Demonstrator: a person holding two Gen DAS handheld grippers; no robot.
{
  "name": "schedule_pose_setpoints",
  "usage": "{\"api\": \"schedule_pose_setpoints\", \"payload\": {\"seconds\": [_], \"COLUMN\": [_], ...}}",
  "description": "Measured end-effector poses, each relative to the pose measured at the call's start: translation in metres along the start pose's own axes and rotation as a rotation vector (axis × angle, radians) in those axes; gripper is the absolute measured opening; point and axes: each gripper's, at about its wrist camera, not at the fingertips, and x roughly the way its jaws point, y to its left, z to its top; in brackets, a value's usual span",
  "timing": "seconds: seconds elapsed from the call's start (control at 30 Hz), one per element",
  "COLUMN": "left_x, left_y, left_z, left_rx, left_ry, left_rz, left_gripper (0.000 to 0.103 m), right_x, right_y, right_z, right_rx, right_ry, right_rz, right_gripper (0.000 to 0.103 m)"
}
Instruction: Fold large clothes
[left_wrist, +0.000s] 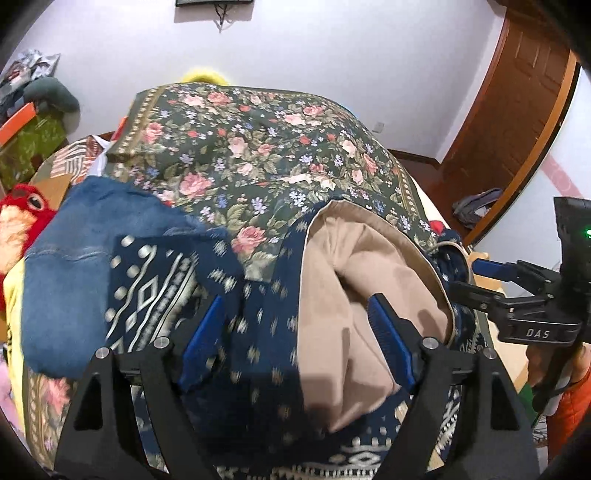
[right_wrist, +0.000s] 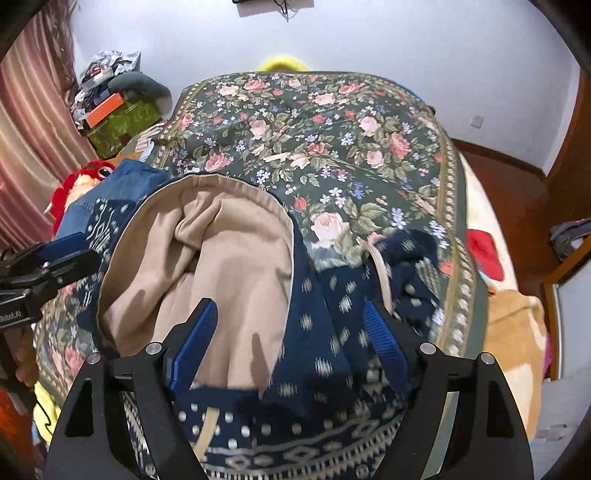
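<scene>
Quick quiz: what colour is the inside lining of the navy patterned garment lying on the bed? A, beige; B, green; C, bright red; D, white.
A: the navy patterned garment lies partly opened on the floral bedspread, showing a plain beige lining.

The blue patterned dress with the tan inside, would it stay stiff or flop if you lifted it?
Probably flop: the blue patterned dress lies in soft folds on the flowery bedspread. Its tan lining sags into creases, so it likely drapes and bunches.
</scene>
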Motion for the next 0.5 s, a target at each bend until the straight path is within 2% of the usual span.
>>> {"api": "schedule_pose_setpoints", "payload": {"seconds": [0.2,0.5], "left_x": [0.039,0.073], "left_y": [-0.008,-0.015], "left_z": [0.017,0.024], "left_rx": [0.035,0.054], "left_ry": [0.024,0.049], "left_rz": [-0.010,-0.043], "left_gripper": [0.079,0.079], "right_x": [0.034,0.075], "right_y": [-0.011,-0.024], "right_z": [0.017,0.025], "right_rx": [0.031,0.122], "right_ry": [0.029,0.085], "right_rz": [-0.001,0.095], "right_gripper": [0.078,0.078]}}
